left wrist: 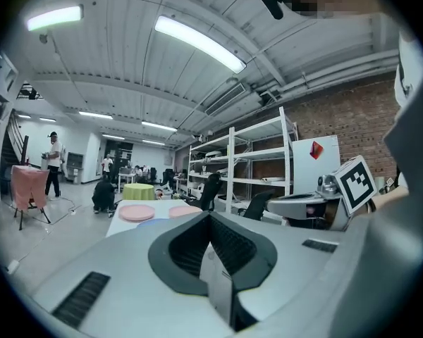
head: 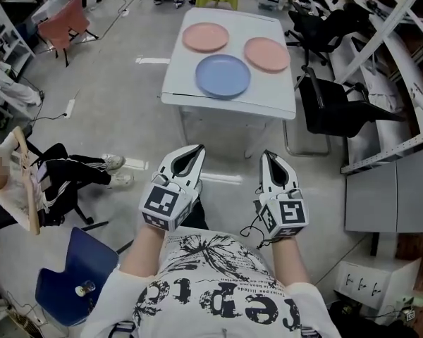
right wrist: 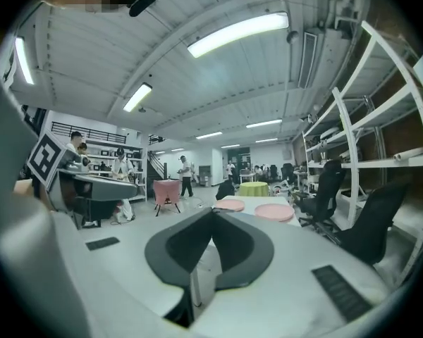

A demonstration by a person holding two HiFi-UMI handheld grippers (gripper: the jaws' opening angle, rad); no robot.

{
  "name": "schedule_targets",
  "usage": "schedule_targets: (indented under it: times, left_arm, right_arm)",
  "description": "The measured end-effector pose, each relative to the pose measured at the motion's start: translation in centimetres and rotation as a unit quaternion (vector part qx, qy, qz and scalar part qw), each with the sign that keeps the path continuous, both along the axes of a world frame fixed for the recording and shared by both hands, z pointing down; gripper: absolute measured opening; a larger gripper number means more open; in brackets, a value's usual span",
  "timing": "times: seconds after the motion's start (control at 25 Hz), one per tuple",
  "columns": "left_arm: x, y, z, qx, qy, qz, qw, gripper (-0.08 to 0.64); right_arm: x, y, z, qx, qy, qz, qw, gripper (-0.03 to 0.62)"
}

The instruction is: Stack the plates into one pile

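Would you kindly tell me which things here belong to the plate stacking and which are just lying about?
For the job: blue plate, left pink plate, right pink plate, white table, left claw, right claw, both shut and empty.
Lying about: black office chair, blue chair, pink-draped chair.

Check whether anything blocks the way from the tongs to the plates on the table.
Nothing visible does. The left tongs and right tongs are shut, empty, short of the table; only floor lies between. The blue plate is nearest.
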State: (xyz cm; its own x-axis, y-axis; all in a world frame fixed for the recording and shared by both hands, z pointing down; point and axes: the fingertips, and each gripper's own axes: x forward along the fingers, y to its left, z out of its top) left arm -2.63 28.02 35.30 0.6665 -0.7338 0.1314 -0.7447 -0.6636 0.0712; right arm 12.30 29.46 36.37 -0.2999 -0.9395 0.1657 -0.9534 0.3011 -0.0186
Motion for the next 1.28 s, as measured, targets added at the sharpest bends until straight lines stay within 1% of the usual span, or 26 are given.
schedule_targets:
  times: [0.12,0.28,0.4,0.52,0.68,0.84,1.0,1.12,1.28]
  left_arm:
    - [-1.0,-5.3,-0.5,-0.001,0.004,0.007,1.0,0.002]
    - [-3.0,-12.6,-0.7,-0.007,0.005,0.025,0.9997,0.002]
    - [-5.4,-18.3,-0.8,-0.015,0.013,0.021,0.9996,0.002]
    - [-7.5,-23.4,-0.6,-0.018,0.008,0.019,0.9996,0.002]
    - [-9.2,-28.9,-0.6,-0.021,0.007,0.017,0.9996,0.002]
    - [-10.8,-33.0,0.3,-0.037,0.009,0.001,0.9993,0.002]
    - [-10.9,-36.3,1.5,-0.057,0.018,-0.012,0.9982,0.002]
    - [-10.1,-39.2,2.7,-0.065,0.014,-0.017,0.9976,0.002]
    - [-9.4,-43.7,4.0,-0.073,0.012,-0.042,0.9963,0.002]
  right_arm:
    - [-1.2,-5.0,-0.6,0.001,0.007,0.003,1.0,0.008]
    - [-3.0,-12.5,-0.8,-0.004,0.005,0.023,1.0,0.008]
    - [-5.4,-18.0,-1.0,-0.008,0.006,0.027,1.0,0.008]
    - [-7.7,-22.9,-1.1,-0.008,0.016,0.023,1.0,0.008]
    - [-9.2,-28.4,-1.0,-0.012,0.018,0.028,0.999,0.008]
    - [-10.4,-32.1,-0.1,-0.022,0.019,0.027,0.999,0.008]
    - [-10.3,-35.6,1.2,-0.039,0.025,0.024,0.999,0.008]
    - [-9.3,-38.8,2.5,-0.049,0.025,0.017,0.998,0.008]
    - [-8.0,-44.1,3.7,-0.057,0.024,-0.001,0.998,0.008]
